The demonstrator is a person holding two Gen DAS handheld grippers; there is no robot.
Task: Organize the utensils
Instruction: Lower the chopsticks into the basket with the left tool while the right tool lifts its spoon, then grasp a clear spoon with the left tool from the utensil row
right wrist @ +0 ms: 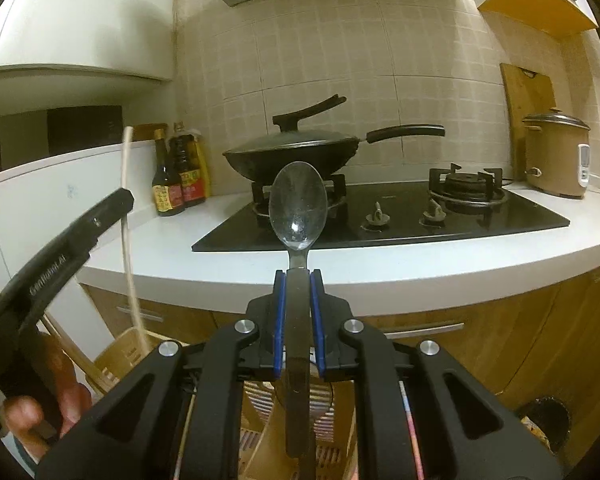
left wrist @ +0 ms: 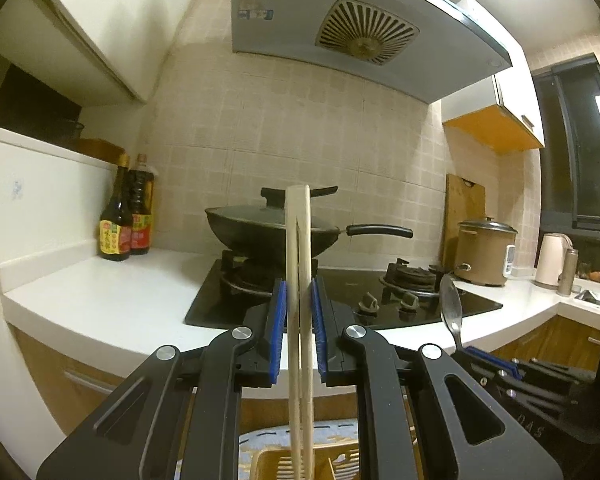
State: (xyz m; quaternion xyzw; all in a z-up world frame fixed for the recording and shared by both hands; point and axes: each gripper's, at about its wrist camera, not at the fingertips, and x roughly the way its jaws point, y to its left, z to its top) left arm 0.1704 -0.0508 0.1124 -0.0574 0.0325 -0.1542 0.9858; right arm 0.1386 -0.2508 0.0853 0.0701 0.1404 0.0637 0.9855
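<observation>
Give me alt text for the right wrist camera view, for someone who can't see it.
The right gripper holds a metal spoon upright by its handle, jaws shut on it, bowl up, in front of a white kitchen counter. Behind it a lidded wok sits on a black gas stove. At left, the left gripper holds pale chopsticks.

White countertop with black gas hob, two sauce bottles, beige rice cooker.
</observation>
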